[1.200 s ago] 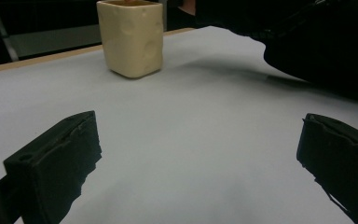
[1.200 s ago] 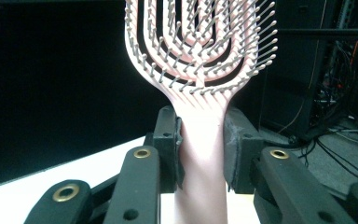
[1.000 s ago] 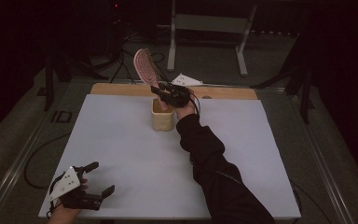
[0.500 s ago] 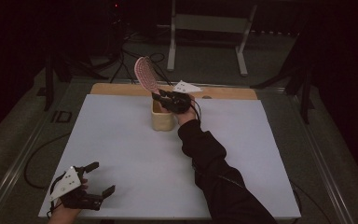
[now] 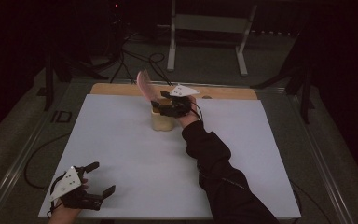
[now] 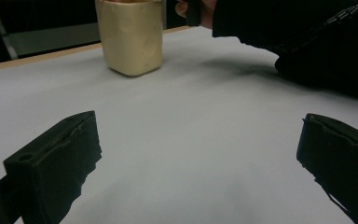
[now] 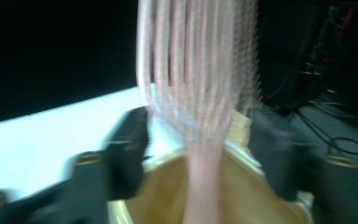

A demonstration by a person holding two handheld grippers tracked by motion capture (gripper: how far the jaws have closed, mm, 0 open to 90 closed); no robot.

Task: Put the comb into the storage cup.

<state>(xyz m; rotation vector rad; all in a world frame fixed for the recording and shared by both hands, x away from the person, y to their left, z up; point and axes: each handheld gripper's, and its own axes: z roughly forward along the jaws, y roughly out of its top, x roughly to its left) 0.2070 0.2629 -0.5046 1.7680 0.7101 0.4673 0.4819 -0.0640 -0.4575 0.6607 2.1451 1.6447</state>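
Pink hairbrush [image 7: 198, 88] is stood handle-down in yellow cup [image 5: 161, 120], bristle head up, between right gripper [image 5: 161, 108] jaws, apparently untouched; cup sits directly beneath.

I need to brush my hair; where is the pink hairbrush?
In the high view, the pink hairbrush stands handle-down in the beige cup at the table's far middle, before the right claw.

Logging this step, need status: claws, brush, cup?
Right claw just opened, jaws either side of pink brush, pads off it. Brush handle down in yellow cup. Left claw open, idle at near table edge. Nothing in the way.
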